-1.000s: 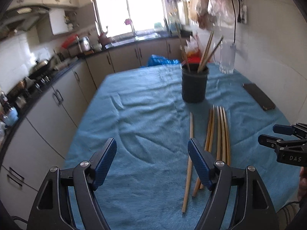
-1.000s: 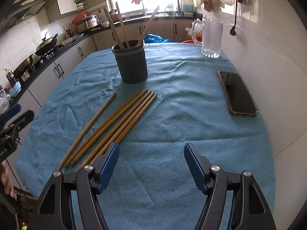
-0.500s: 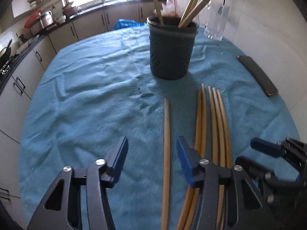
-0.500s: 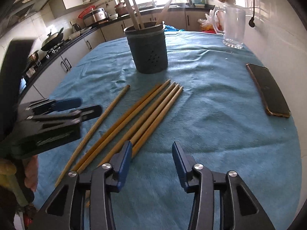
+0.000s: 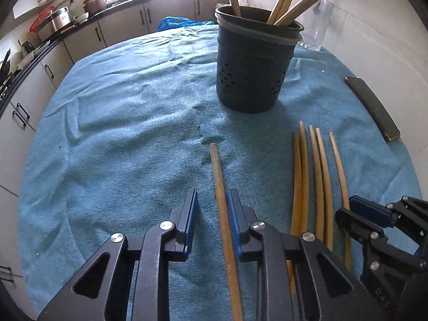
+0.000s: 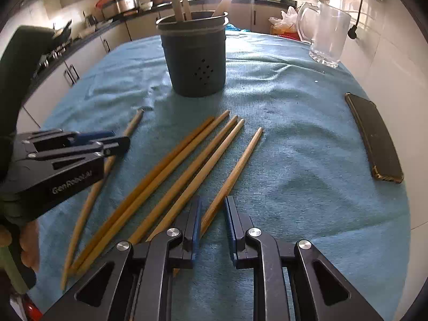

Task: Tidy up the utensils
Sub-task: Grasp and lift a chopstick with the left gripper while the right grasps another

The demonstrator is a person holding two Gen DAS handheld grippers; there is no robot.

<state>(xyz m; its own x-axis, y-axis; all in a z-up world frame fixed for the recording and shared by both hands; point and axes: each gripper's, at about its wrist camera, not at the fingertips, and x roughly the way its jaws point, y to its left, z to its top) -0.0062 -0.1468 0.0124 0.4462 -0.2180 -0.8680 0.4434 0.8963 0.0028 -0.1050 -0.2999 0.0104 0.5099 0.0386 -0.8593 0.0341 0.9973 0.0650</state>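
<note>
**Inspector:** Since the earlier frame both units have come down and forward over the blue cloth, and jaws that stood wide are now nearly together. Left wrist view first.

**Assistant:** The left hand-held gripper (image 5: pixel 211 206) straddles the lone chopstick (image 5: pixel 218 176), which lies apart from the rest, pointing toward the utensil holder (image 5: pixel 251 69). Its jaws are closing; the stick rests against the right pad with a gap on the other side, so I judge it not yet clamped. The other five sticks (image 5: pixel 315 176) lie side by side to the right.

**Inspector:** Materials?

**Assistant:** Plain wood or bamboo, slender, round, slightly tapered. The holder is a dark cylindrical tub with small drain holes; several sticks already lean out of it. The bench cloth (image 5: pixel 120 133) is ribbed towelling, rumpled, probably keeping the sticks from rolling.

**Inspector:** Right wrist view.

**Assistant:** The right hand-held gripper (image 6: pixel 212 222) sits over the outermost stick (image 6: pixel 235 168) of the group, jaws closing with that stick between them; pads not visibly pressing. Taking the edge stick avoids disturbing its neighbours. The left unit shows here too, held in a person's hand (image 6: pixel 28 243).

**Inspector:** Other items?

**Assistant:** A glass mug (image 6: pixel 329 34) and a dark phone (image 6: pixel 374 139), both well clear of the sticks.
</note>
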